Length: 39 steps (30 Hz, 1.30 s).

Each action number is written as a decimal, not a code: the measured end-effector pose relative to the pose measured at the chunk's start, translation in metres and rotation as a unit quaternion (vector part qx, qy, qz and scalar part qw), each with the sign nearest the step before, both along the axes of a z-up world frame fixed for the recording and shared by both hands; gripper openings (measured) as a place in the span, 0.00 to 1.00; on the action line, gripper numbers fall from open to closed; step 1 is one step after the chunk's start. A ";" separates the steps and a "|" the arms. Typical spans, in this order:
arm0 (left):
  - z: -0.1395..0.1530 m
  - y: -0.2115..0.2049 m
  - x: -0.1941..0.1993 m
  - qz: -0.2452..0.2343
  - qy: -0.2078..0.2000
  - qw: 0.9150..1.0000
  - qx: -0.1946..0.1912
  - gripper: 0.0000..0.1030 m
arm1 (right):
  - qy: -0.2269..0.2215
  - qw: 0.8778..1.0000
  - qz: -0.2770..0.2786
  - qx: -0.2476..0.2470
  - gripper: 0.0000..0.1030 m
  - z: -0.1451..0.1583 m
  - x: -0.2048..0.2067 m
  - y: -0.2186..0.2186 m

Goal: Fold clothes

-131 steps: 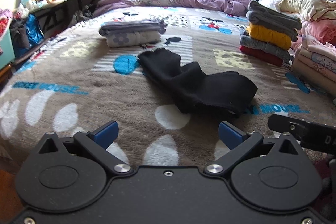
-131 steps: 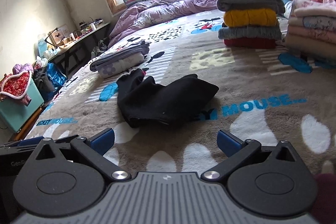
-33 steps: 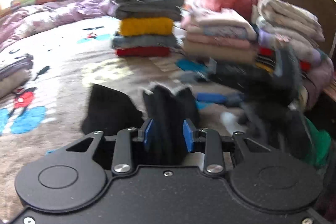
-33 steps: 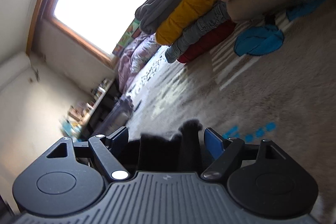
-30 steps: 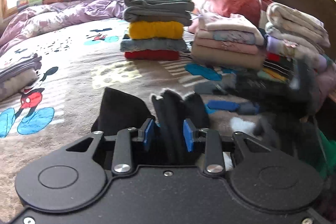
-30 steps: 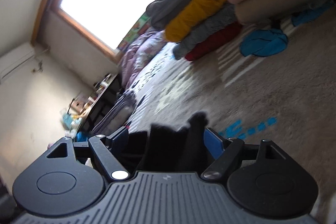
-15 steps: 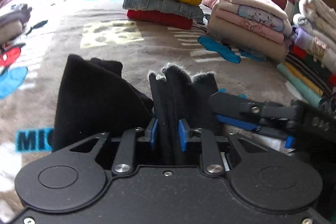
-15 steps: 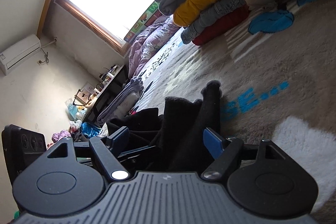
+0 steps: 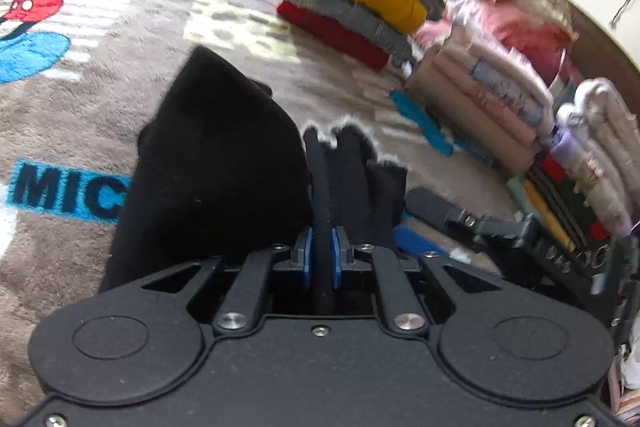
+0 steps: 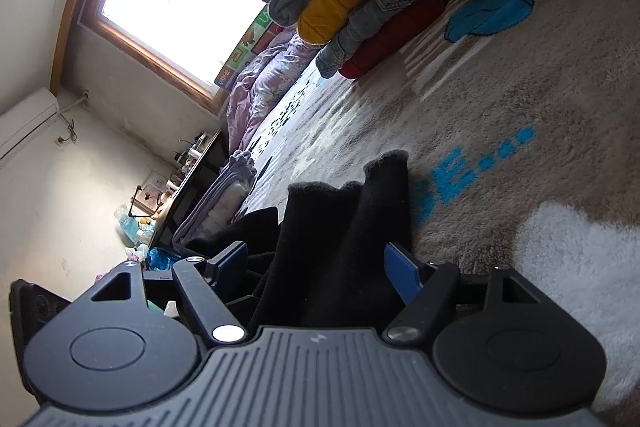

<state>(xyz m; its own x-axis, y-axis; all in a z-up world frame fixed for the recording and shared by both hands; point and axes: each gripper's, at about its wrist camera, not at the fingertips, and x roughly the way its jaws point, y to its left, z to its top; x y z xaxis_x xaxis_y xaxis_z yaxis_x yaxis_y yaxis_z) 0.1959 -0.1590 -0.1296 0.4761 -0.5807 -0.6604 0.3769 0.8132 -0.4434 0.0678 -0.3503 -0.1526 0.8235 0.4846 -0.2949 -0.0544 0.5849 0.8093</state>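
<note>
Beside blanket lettering (image 9: pixel 68 189) ("MIC"), left tongs (image 9: pixel 321 259) pinch black garment (image 9: pixel 216 167).

The blanket (image 9: pixel 168 11) reads "MIC" in blue, and "E..." in the right view.

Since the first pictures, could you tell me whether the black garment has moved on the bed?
Yes. The black garment lay spread mid-bed; now the left gripper pinches its edge, and it sits bunched closer to the folded stack on the right.
</note>
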 end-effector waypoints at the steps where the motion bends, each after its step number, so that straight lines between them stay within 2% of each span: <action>1: 0.001 -0.005 -0.002 -0.010 -0.006 1.000 0.010 0.06 | -0.004 1.000 0.002 -0.007 0.74 0.002 -0.001 0.002; 4: 0.011 -0.014 -0.017 -0.030 -0.045 0.998 0.028 0.04 | -0.022 0.999 0.010 -0.028 0.84 0.010 -0.003 0.010; 7: 0.022 -0.010 -0.029 -0.027 -0.073 0.997 0.029 0.04 | -0.035 0.999 0.010 -0.022 0.84 0.013 -0.005 0.014; 9: 0.026 -0.003 -0.031 -0.017 -0.077 0.997 0.024 0.04 | -0.029 1.000 0.005 -0.003 0.74 0.009 -0.003 0.011; 10: 0.027 0.001 -0.032 -0.011 -0.078 0.997 0.023 0.04 | -0.025 1.000 0.004 0.004 0.60 0.006 -0.001 0.009; 12: 0.031 0.007 -0.033 0.002 -0.083 0.996 0.022 0.04 | -0.023 1.000 0.001 0.018 0.46 0.002 0.002 0.007; 13: 0.034 0.012 -0.034 0.007 -0.086 0.996 0.018 0.04 | -0.020 1.000 0.000 0.020 0.36 0.001 0.003 0.008; 16: 0.043 0.026 -0.036 0.028 -0.104 0.994 0.019 0.04 | -0.004 1.000 -0.008 -0.001 0.29 0.000 0.005 0.012; 18: 0.051 0.042 -0.035 0.049 -0.113 0.992 0.004 0.04 | 0.006 1.000 -0.013 -0.013 0.29 -0.001 0.006 0.014; 20: 0.058 0.055 -0.032 0.069 -0.117 0.991 -0.008 0.04 | 0.008 1.000 -0.016 0.000 0.29 -0.003 0.007 0.012; 23: 0.058 0.059 -0.028 0.079 -0.121 0.990 0.003 0.04 | -0.016 0.999 -0.020 0.031 0.32 0.002 0.001 0.011; 24: 0.057 0.058 -0.028 0.080 -0.120 0.989 0.001 0.04 | -0.026 0.999 -0.021 0.039 0.35 0.005 -0.001 0.011; 25: 0.055 0.057 -0.030 0.081 -0.120 0.989 -0.004 0.04 | -0.037 0.998 -0.020 0.041 0.50 0.008 -0.003 0.012; 26: 0.052 0.053 -0.032 0.077 -0.123 0.989 0.001 0.04 | -0.046 0.998 -0.018 0.046 0.61 0.011 -0.005 0.013; 28: 0.045 0.037 -0.038 0.058 -0.133 0.989 0.028 0.04 | -0.068 0.996 -0.014 0.055 0.62 0.018 -0.009 0.015; 31: 0.030 0.011 -0.050 0.009 -0.142 0.987 0.070 0.04 | -0.073 0.997 0.007 0.028 0.72 0.028 -0.009 0.023; 34: 0.015 -0.006 -0.057 -0.033 -0.133 0.986 0.098 0.05 | -0.043 0.999 0.013 -0.001 0.72 0.025 -0.004 0.030; 37: 0.012 -0.010 -0.055 -0.035 -0.129 0.985 0.109 0.10 | -0.007 1.000 0.004 -0.020 0.67 0.016 -0.002 0.028; 39: 0.016 -0.009 -0.050 -0.026 -0.129 0.986 0.107 0.17 | -0.005 1.000 0.003 -0.016 0.67 0.012 -0.003 0.026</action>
<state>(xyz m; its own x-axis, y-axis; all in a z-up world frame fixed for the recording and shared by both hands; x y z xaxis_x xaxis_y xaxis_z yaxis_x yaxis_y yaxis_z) 0.1461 -0.1682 -0.1138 0.6180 -0.4694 -0.6307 0.4978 0.8545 -0.1482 0.0648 -0.3239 -0.1408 0.8242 0.4792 -0.3019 -0.0660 0.6107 0.7891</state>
